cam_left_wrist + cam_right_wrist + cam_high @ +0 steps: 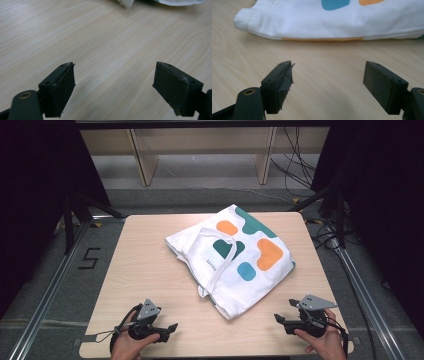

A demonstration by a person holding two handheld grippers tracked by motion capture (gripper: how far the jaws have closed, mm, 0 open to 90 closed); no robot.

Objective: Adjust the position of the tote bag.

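A: Where do things stand, starting at the left?

B: The left gripper [172,326] rests low at the near edge of the table [150,270], jaws spread wide with nothing between them. The tote bag [235,257] lies flat mid-table, handles [220,265] draped over it, seemingly untouched; I judge the handling hasn't begun.

A: And the right?

B: The right gripper [276,318] gapes too and carries nothing, near the bag's closest corner. Bare wood lies ahead of both; the table's edges are close behind.
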